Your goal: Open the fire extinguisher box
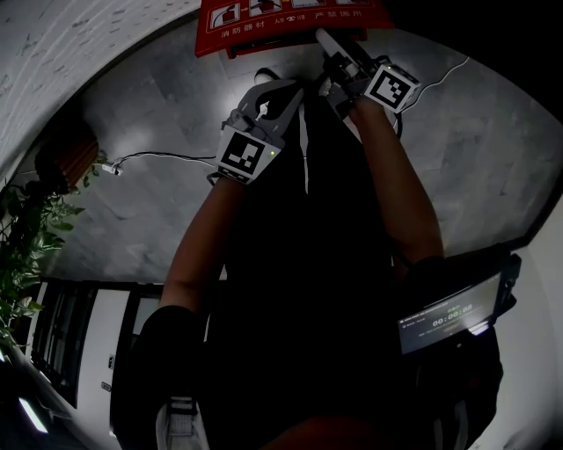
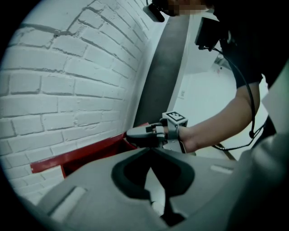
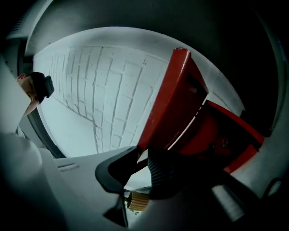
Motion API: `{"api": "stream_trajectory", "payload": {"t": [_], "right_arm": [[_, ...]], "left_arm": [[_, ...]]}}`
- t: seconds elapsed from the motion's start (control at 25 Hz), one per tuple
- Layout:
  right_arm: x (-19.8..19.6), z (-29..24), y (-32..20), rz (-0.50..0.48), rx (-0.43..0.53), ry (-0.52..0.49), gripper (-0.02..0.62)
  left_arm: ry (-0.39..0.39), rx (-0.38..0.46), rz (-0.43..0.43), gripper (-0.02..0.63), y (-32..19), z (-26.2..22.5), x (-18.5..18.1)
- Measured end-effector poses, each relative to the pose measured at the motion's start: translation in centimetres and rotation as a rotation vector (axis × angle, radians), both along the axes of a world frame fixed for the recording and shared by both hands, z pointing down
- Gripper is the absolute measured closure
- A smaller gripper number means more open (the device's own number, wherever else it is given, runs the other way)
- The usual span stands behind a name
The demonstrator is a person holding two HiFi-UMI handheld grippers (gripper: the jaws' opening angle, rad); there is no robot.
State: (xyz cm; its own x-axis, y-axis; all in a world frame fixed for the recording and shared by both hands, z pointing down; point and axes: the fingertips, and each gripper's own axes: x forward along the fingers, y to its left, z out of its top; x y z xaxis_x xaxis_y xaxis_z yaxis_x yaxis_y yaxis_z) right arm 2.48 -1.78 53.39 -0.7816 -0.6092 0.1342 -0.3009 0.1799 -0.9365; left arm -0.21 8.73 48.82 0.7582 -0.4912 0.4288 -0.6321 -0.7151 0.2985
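Observation:
The red fire extinguisher box [image 1: 281, 26] stands against a white brick wall [image 2: 67, 76] at the top of the head view. In the right gripper view its red lid [image 3: 171, 94] is tilted up, and the dark red inside [image 3: 212, 131] shows beneath it. My right gripper [image 3: 143, 155] holds the lid's lower edge between its pads; it is also seen at the box's front [image 1: 330, 44]. My left gripper [image 1: 273, 92] hangs just short of the box with its tips together and nothing between them. From the left gripper view [image 2: 151, 151] the right gripper [image 2: 135, 134] shows at the red box edge [image 2: 76, 155].
Grey stone floor [image 1: 493, 149] lies around the box. A white cable [image 1: 158, 158] runs over it to the left. A leafy plant [image 1: 26, 237] and a brown pot [image 1: 70, 154] stand at the far left. A lit screen [image 1: 444, 321] hangs at the person's right side.

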Motion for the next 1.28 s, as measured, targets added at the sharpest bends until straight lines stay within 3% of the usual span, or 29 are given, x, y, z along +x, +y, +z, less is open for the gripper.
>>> {"api": "stream_trajectory", "payload": {"t": [0.48,1.28], "right_arm": [[-0.6,-3.4,-5.6,0.038,0.088,-0.051,0.541],[-0.7,-4.8,-13.9,0.108,0.091,-0.089,0.555]], "left_arm": [[-0.003,0.027,-0.008,0.603,-0.6,-0.8,-1.0],[0.001,0.038,-0.090,0.604,-2.5,-2.0,-3.1]]}}
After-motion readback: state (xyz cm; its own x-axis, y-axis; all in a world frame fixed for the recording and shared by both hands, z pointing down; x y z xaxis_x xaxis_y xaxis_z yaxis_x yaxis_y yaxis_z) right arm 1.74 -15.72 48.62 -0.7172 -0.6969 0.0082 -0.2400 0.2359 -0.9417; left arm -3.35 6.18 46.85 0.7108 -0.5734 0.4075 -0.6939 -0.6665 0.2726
